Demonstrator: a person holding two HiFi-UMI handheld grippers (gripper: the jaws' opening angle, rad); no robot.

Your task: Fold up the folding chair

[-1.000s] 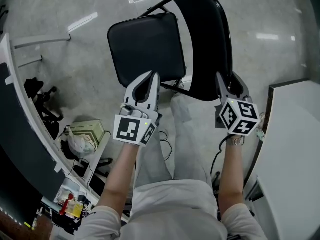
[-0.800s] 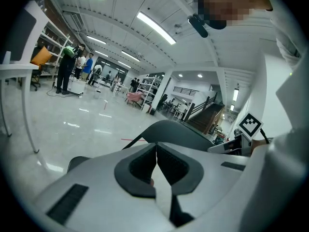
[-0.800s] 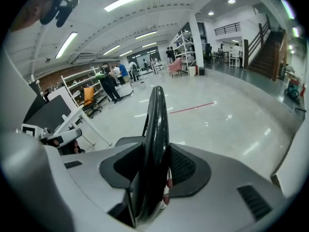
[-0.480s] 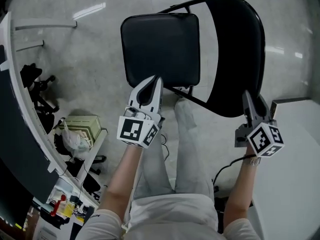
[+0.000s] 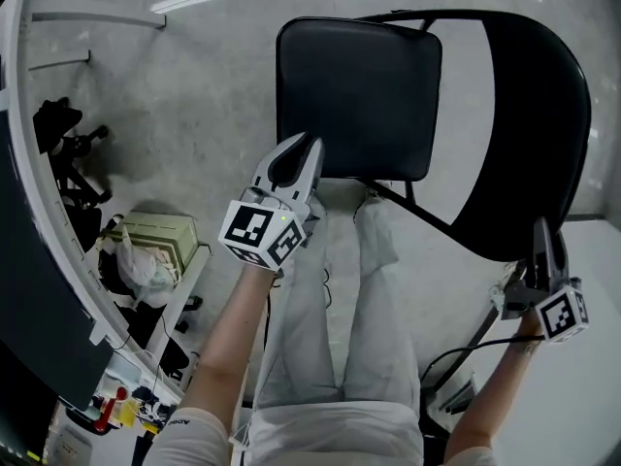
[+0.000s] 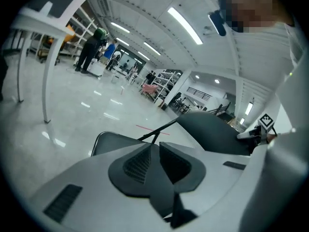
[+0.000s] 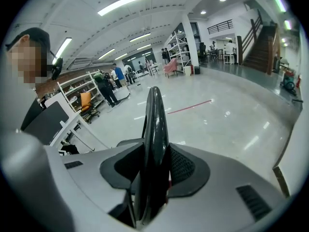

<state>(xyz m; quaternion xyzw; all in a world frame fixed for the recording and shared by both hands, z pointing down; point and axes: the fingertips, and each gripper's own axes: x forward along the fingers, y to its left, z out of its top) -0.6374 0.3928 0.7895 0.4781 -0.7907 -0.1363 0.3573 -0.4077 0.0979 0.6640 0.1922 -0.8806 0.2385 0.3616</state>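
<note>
polished concrete floor (image 5: 194, 85), shelved hall (image 7: 177, 47), left claw (image 5: 309, 146) near-shut, empty, just easing apart, right claw (image 5: 541, 229) just closed on chair backrest (image 5: 534, 115)

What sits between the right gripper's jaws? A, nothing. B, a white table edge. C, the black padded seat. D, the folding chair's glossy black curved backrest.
D: the glossy black backrest stands edge-on, pinched by the right gripper, in that gripper's view.

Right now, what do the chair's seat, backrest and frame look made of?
Seat: matte black padding, likely vinyl or faux leather, judging by its rounded corners and dull sheen.
Backrest: hard, thin black shell, painted metal or plastic; its edge shines in the right gripper view.
Frame: slim black tube, probably painted steel.
</note>
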